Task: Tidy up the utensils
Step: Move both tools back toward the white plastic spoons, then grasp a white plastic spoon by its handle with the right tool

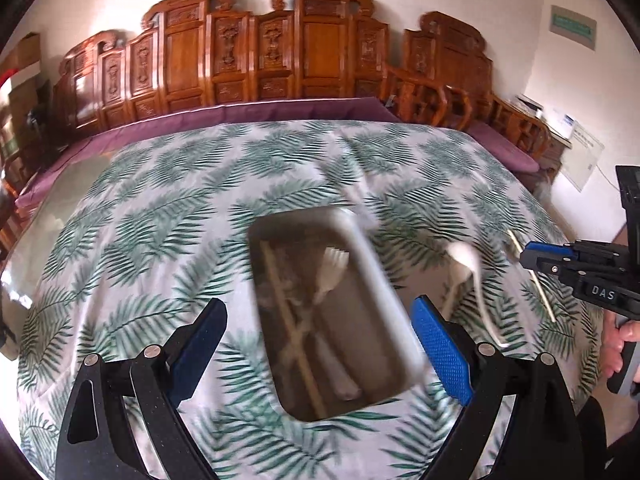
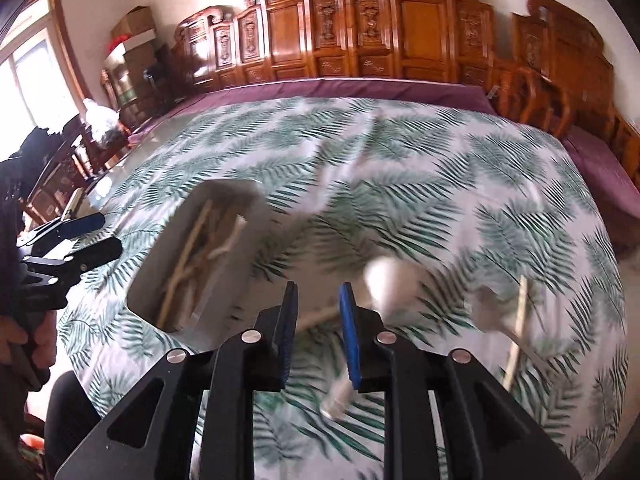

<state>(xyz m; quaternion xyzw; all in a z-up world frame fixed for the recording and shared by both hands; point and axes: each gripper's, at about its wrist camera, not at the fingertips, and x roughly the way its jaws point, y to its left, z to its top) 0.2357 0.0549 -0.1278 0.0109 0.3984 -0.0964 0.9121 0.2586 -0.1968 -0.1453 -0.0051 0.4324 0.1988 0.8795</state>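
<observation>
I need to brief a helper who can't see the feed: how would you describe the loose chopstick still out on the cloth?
Start from the grey tray in the middle of the leaf-print tablecloth. Outside it, on the side of the right gripper, lie a white spoon and then the chopstick. It is the thin, straight, pale wooden stick, farthest from the tray.

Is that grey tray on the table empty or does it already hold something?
Not empty. The grey tray already holds chopsticks and a white fork; the blur hides any finer detail.
</observation>
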